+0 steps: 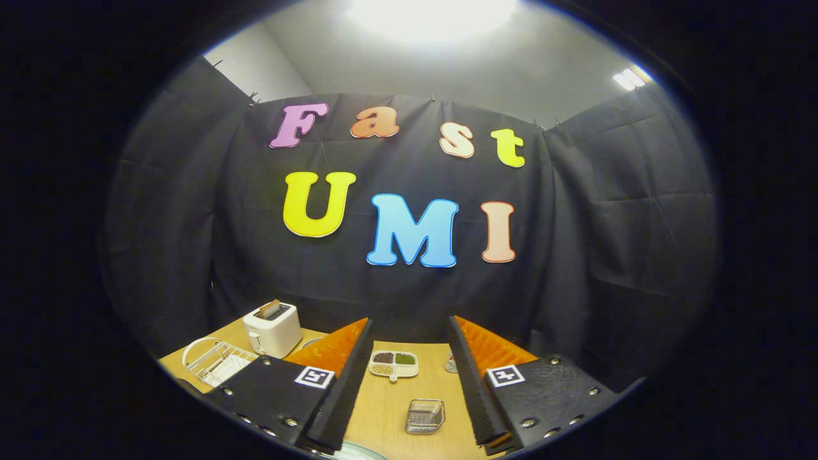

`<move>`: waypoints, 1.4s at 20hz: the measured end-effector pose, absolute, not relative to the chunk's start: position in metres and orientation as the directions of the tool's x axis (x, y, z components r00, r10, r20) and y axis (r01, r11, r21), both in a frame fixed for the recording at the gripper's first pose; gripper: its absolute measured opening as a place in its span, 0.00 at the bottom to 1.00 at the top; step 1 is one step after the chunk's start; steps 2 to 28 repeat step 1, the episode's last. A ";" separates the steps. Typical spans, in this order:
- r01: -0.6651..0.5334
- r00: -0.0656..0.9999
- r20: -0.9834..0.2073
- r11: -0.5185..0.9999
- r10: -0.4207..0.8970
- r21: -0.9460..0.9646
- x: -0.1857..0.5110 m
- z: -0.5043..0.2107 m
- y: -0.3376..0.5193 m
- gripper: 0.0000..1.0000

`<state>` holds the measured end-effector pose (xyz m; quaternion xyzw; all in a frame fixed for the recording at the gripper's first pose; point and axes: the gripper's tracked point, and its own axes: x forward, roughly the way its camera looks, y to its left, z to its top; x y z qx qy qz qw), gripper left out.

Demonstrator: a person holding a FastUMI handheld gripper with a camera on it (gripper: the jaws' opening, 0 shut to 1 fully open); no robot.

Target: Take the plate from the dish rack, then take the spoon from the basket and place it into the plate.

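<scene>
Pale wooden tabletop (383,409), with the gripper (409,383) held above it, fingers spread wide apart and gripping nothing. Between the fingers, on the wood — a small silvery wire mesh basket (425,416); spoon inside too small to make out. Beyond the basket, a white four-compartment tray of dark and green seeds (393,365). Off past the left finger, a white wire dish rack (214,361), just beside a white boxy toaster (273,329) with a slice standing in its slot. Near the finger bases — a pale curved rim (354,452), possibly the plate, unclear.
</scene>
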<state>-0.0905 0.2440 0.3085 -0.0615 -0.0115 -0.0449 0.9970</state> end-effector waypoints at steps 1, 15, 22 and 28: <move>0.098 0.995 0.036 0.987 -0.094 -0.124 -0.088 0.309 0.239 0.77; 0.098 0.995 0.036 0.987 -0.094 -0.124 -0.088 0.309 0.239 0.77; 0.098 0.995 0.036 0.987 -0.094 -0.124 -0.088 0.309 0.239 0.77; 0.098 0.995 0.036 0.987 -0.094 -0.124 -0.088 0.309 0.239 0.77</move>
